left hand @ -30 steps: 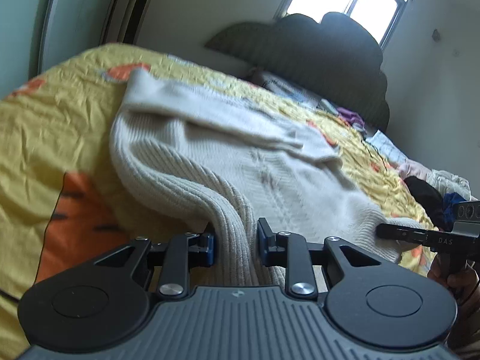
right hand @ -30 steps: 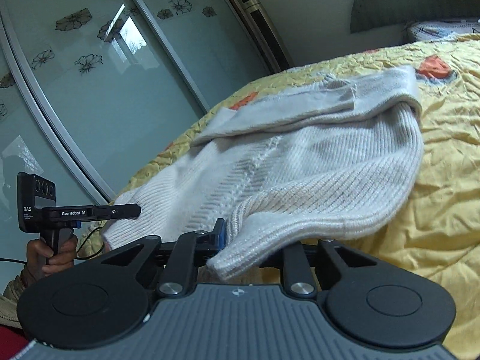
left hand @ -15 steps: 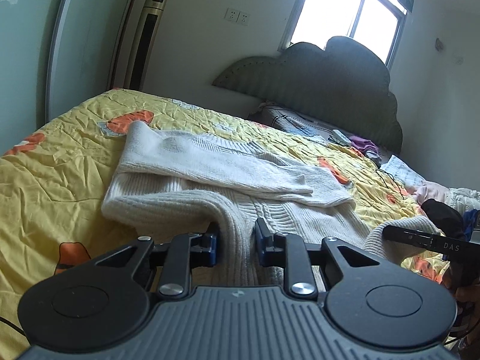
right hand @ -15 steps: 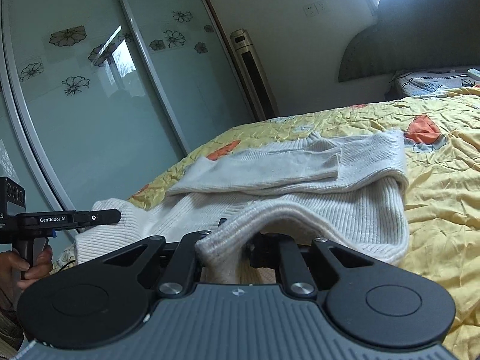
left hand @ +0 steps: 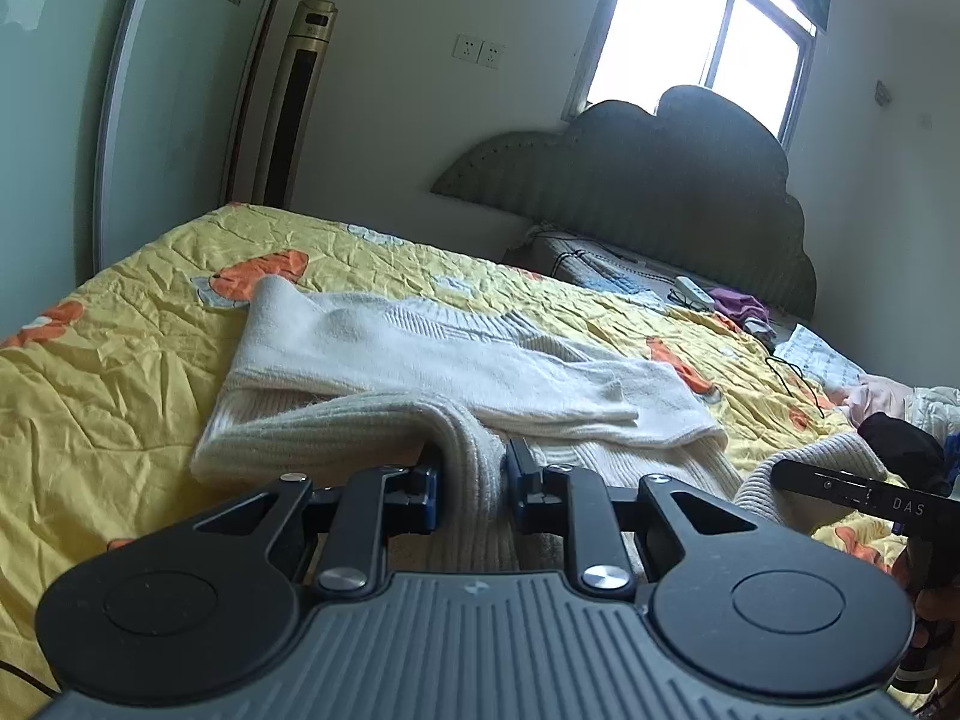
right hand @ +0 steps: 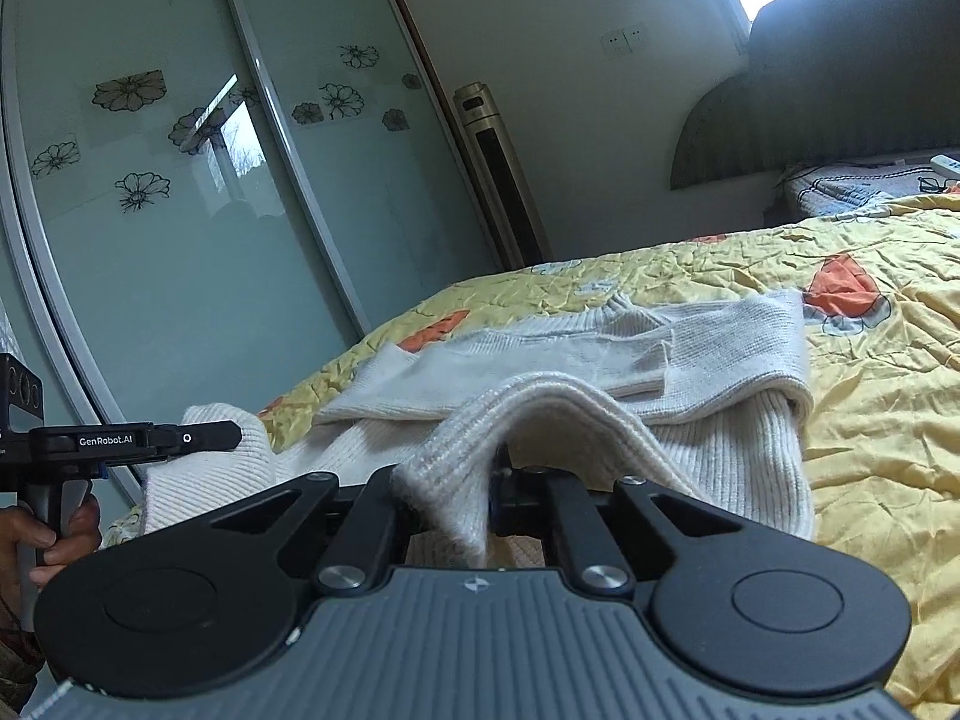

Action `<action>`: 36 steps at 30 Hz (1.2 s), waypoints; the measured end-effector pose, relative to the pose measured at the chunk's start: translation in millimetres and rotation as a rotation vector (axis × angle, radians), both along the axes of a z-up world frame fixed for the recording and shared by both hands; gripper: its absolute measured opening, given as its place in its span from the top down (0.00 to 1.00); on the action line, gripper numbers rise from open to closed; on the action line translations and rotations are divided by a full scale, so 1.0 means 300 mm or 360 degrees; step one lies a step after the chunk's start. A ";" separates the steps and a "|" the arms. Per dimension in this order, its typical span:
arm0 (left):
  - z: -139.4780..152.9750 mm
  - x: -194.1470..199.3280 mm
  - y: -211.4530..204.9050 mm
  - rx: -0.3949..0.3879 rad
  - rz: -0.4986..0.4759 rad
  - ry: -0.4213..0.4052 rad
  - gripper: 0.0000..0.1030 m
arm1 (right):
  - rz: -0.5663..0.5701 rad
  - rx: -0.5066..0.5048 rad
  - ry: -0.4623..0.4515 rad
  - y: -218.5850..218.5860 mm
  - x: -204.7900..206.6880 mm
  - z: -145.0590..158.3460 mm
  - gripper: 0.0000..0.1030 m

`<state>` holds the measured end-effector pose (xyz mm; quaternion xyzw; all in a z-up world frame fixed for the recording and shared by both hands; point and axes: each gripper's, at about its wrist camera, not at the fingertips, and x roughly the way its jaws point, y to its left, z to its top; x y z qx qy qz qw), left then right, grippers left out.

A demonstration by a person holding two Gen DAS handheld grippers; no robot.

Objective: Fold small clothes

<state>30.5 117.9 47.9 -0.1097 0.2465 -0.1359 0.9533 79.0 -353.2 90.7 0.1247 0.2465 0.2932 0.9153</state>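
A cream ribbed knit sweater [left hand: 420, 360] lies on a yellow quilted bed [left hand: 120, 360], its sleeves folded across the body. My left gripper [left hand: 471, 483] is shut on the sweater's ribbed hem, which bulges between the jaws. My right gripper [right hand: 450, 498] is shut on the hem at the other corner of the sweater [right hand: 600, 360]. Both hold the hem lifted toward the folded sleeves. The right gripper also shows at the right edge of the left wrist view [left hand: 840, 489], and the left gripper shows at the left edge of the right wrist view [right hand: 150, 441].
A dark padded headboard [left hand: 660, 180] and pillow [left hand: 600, 264] are at the bed's far end. Loose clothes [left hand: 900, 414] lie at the right side. A tall floor air conditioner [left hand: 300, 102] and glass sliding wardrobe doors [right hand: 180, 210] stand beside the bed.
Both grippers have carried the hem forward and lower, toward the sleeves. The sweater's lower half now doubles over its body. Both stay shut on the hem.
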 end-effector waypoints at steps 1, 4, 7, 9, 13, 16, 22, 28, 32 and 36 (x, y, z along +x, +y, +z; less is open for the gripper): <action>0.005 0.005 0.002 -0.0003 0.0009 -0.0009 0.80 | -0.0003 0.0000 -0.0005 0.001 0.008 0.003 0.89; 0.025 0.023 0.014 -0.0013 0.0040 -0.0041 0.80 | -0.0036 -0.0009 -0.0041 0.007 0.025 0.016 0.89; 0.036 0.041 0.022 -0.0018 0.0068 -0.0055 0.80 | -0.0064 -0.0003 -0.0065 0.003 0.047 0.024 0.89; 0.045 0.054 0.025 -0.0016 0.0086 -0.0066 0.80 | -0.0087 0.0009 -0.0078 -0.002 0.064 0.028 0.89; 0.062 0.085 0.035 -0.0018 0.0126 -0.0088 0.80 | -0.0151 0.0010 -0.0119 -0.011 0.096 0.038 0.90; 0.074 0.113 0.044 -0.0015 0.0155 -0.0104 0.80 | -0.0196 0.0003 -0.0149 -0.015 0.122 0.045 0.90; 0.088 0.177 0.049 0.0010 0.0185 -0.0122 0.81 | -0.0248 -0.0082 -0.0240 0.008 0.174 0.060 0.90; 0.097 0.244 0.044 0.0042 0.0208 -0.0132 0.81 | -0.0280 -0.0157 -0.0292 0.033 0.231 0.059 0.90; 0.112 0.295 0.043 0.0053 0.0234 -0.0146 0.81 | -0.0316 -0.0183 -0.0308 0.032 0.283 0.064 0.90; 0.121 0.357 0.038 0.0073 0.0251 -0.0156 0.81 | -0.0361 -0.0194 -0.0312 0.021 0.346 0.063 0.90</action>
